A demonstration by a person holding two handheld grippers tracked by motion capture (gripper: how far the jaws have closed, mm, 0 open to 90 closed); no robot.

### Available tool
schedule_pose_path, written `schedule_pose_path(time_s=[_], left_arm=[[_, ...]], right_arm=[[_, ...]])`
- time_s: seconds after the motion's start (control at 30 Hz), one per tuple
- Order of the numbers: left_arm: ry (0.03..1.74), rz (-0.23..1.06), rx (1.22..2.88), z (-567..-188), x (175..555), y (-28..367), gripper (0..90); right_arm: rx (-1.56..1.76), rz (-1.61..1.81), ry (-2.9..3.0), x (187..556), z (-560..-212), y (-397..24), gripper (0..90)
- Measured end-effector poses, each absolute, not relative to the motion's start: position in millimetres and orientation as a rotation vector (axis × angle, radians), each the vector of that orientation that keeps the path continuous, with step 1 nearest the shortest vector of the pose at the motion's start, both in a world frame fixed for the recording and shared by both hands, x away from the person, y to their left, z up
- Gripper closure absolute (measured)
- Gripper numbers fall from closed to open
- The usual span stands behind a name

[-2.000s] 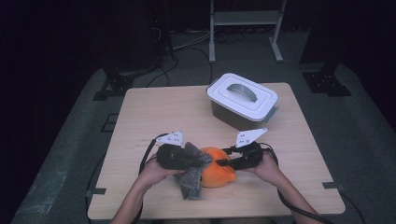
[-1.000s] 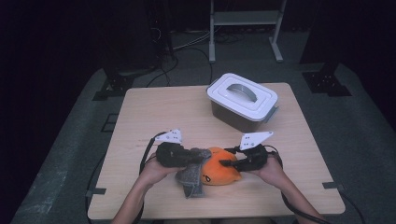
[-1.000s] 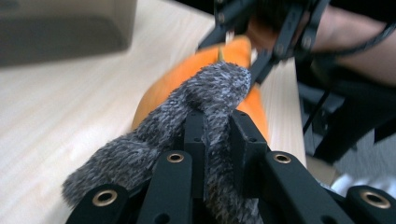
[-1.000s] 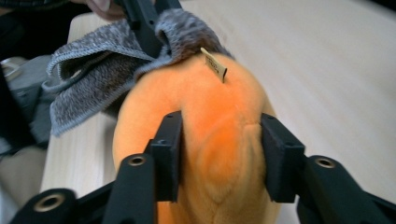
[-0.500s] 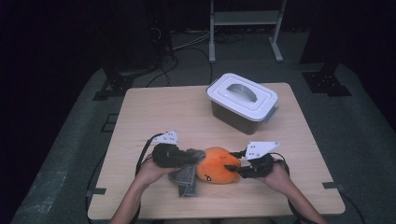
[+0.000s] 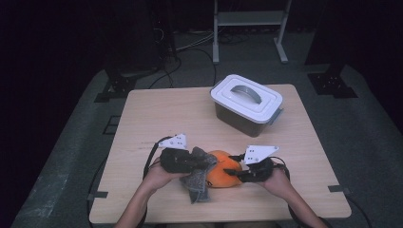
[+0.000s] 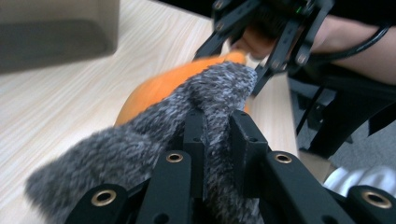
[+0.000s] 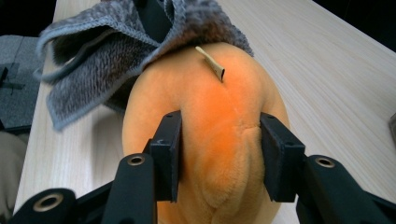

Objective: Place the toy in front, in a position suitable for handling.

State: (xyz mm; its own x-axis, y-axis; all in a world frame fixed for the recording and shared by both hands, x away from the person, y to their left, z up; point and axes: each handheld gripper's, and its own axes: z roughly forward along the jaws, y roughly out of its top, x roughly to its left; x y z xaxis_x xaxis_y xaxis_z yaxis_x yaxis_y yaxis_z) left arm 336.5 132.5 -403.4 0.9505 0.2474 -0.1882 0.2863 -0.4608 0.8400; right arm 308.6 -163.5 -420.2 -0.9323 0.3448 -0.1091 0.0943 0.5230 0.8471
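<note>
While you steady the orange plush fruit (image 6: 222, 175) near the front edge of the worktop (image 6: 157, 114), a little right of its middle, your left gripper (image 6: 202, 164) drapes a grey fuzzy cloth (image 6: 197, 183) over the fruit's left side. Compared with two seconds ago, the fruit and cloth sit slightly nearer the front edge and your right hand has drawn toward the right. A second ago your right gripper's (image 6: 234, 172) jaws eased a little wider, then settled. They now stand about half open with the fruit (image 8: 210, 135) between them, both pads pressed to its flanks. That suggests you re-seated your hold rather than released it, so wiping can go on.

Your left gripper's jaws are almost fully closed, pinching a fold of the cloth (image 7: 205, 112). From the left gripper view, the cloth lies over the fruit (image 7: 159, 88), with the right gripper (image 7: 266, 46) beyond it.

In the high view the fruit's long axis runs roughly left to right along the front edge. The right gripper view shows a small tan stem (image 8: 211, 63) at the far end, beside the cloth (image 8: 98, 60). So the stem end points toward your left gripper, and the blunter end faces your right gripper.

A lidded white container (image 6: 246, 104) stands well apart, toward the back right of the worktop.
</note>
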Motion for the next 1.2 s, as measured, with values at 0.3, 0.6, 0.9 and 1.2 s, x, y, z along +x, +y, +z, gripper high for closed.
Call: schedule_pose_path(time_s=[0.3, 0.6, 0.9, 1.2], left_arm=[[0.499, -0.061, 2.101, -423.1, 349.8, 155.9, 78.2], [0.393, -0.103, 1.984, -401.6, 339.5, 139.3, 78.2], [0.356, -0.071, 2.057, -400.7, 332.9, 132.0, 78.2], [0.382, -0.066, 2.069, -404.1, 336.0, 138.7, 78.2]], right_arm=[[0.433, 1.407, 2.506, 315.6, -423.4, -173.9, 53.4], [0.371, 1.365, 2.476, 305.8, -420.6, -159.1, 53.4], [0.368, 1.382, 2.496, 303.7, -416.3, -154.0, 41.4], [0.468, 1.442, 2.507, 312.4, -415.3, -168.4, 35.4]])
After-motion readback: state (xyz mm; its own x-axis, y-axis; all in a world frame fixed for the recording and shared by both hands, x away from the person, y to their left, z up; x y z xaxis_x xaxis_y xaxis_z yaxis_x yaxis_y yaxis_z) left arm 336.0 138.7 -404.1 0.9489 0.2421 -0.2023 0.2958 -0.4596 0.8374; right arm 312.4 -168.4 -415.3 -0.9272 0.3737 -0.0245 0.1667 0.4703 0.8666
